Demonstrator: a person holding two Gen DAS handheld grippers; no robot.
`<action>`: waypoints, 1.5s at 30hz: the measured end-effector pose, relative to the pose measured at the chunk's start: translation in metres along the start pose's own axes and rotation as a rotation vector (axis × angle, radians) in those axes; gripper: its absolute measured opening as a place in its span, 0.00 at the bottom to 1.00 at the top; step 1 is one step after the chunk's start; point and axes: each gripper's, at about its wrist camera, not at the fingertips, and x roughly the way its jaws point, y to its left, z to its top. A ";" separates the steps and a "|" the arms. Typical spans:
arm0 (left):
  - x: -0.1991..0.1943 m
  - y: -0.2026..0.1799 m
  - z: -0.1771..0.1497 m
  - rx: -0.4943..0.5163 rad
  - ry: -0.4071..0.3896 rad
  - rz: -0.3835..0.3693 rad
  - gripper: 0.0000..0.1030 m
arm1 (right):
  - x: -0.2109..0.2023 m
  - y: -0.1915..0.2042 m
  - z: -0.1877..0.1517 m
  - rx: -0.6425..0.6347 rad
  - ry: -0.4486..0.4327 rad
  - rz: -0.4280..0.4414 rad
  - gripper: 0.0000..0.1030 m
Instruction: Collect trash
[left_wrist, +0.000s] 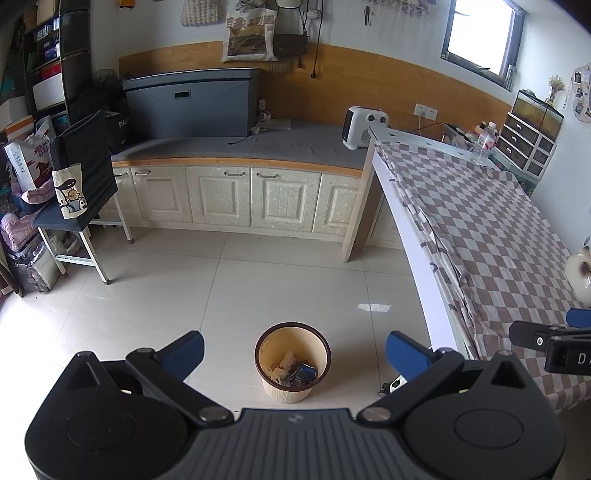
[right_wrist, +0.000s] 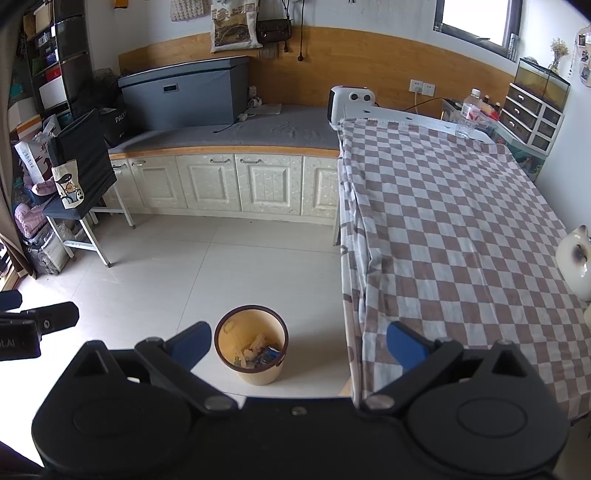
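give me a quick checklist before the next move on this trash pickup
1. Left gripper empty and open: ok, fingers spread wide, nothing between them.
2. Right gripper empty and open: ok, same state.
3. Trash bin upright and reachable: ok, it stands on the floor beside the table, with wrappers already inside.
4. Room left in the bin: ok, the trash sits low, well under the rim.
5. Trash left on the checked tablecloth: cannot tell; no loose scraps show, only a plastic bottle standing at the far end.
6. Floor checked: not ok, a small white scrap lies near the table edge.
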 end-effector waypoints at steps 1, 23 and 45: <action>0.000 -0.001 0.001 0.000 -0.001 0.002 1.00 | 0.000 0.000 0.000 0.000 0.000 0.000 0.99; -0.001 -0.004 0.002 0.002 -0.003 0.006 1.00 | 0.000 -0.002 0.000 -0.001 -0.001 0.000 0.99; -0.003 -0.009 0.002 0.009 -0.008 0.005 1.00 | 0.000 -0.003 0.000 -0.001 -0.002 0.002 0.99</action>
